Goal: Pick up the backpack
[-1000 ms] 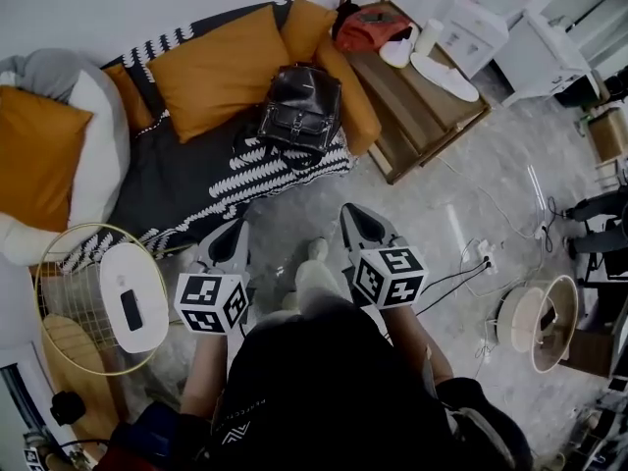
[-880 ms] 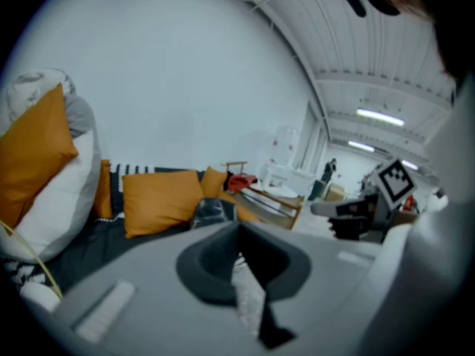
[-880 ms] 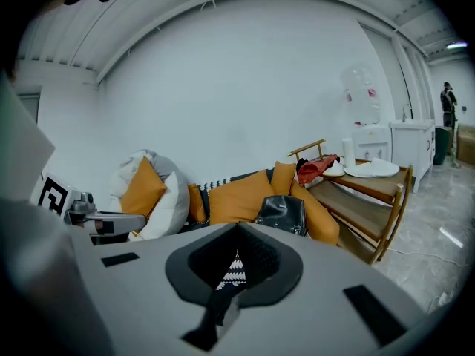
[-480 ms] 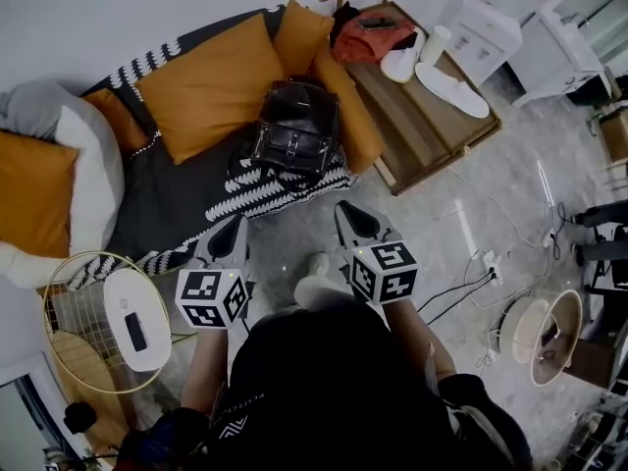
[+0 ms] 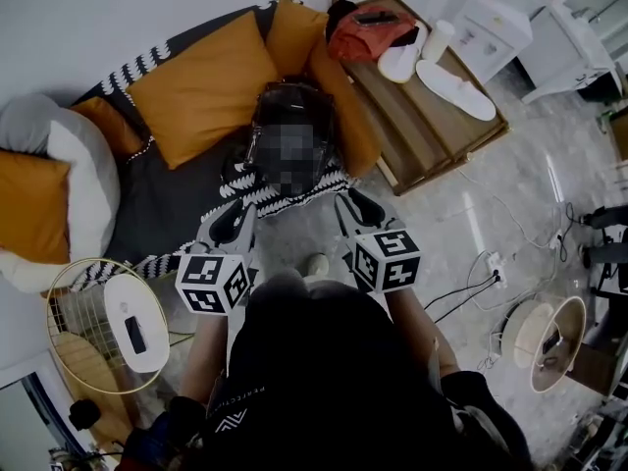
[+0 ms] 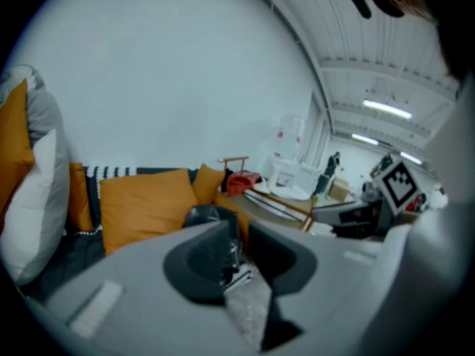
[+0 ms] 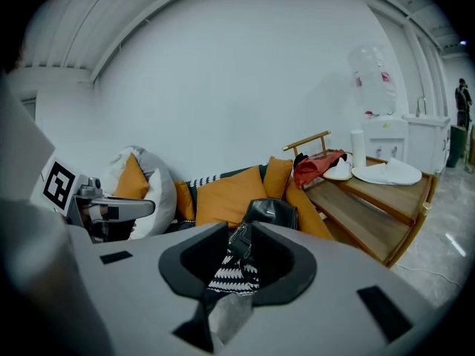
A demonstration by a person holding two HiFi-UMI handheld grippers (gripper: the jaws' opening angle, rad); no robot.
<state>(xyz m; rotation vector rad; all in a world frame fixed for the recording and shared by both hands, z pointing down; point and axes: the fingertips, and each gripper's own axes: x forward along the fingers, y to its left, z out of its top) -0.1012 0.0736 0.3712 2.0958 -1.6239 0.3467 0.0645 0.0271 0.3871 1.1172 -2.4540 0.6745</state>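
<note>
A dark leather backpack (image 5: 291, 101) stands upright on the dark sofa (image 5: 177, 189), leaning against orange cushions. It also shows ahead in the left gripper view (image 6: 202, 215) and the right gripper view (image 7: 272, 212). My left gripper (image 5: 235, 216) and right gripper (image 5: 353, 204) hover side by side over the floor, just short of the sofa's front edge, and both point at the backpack. The jaws of both grippers have just been opening. Each pair now stands apart by a narrow gap with nothing between, as the left gripper view (image 6: 240, 230) and the right gripper view (image 7: 239, 230) show.
Large orange cushions (image 5: 201, 81) lie on the sofa beside the backpack. A wooden bench (image 5: 432, 116) at the right holds a red bag (image 5: 371, 29) and white slippers (image 5: 453, 75). A round wire side table (image 5: 108, 322) stands at lower left. Cables (image 5: 481, 263) run over the floor at right.
Both grippers have moved forward towards the sofa and the backpack. Their jaws, shut before, now stand slightly apart.
</note>
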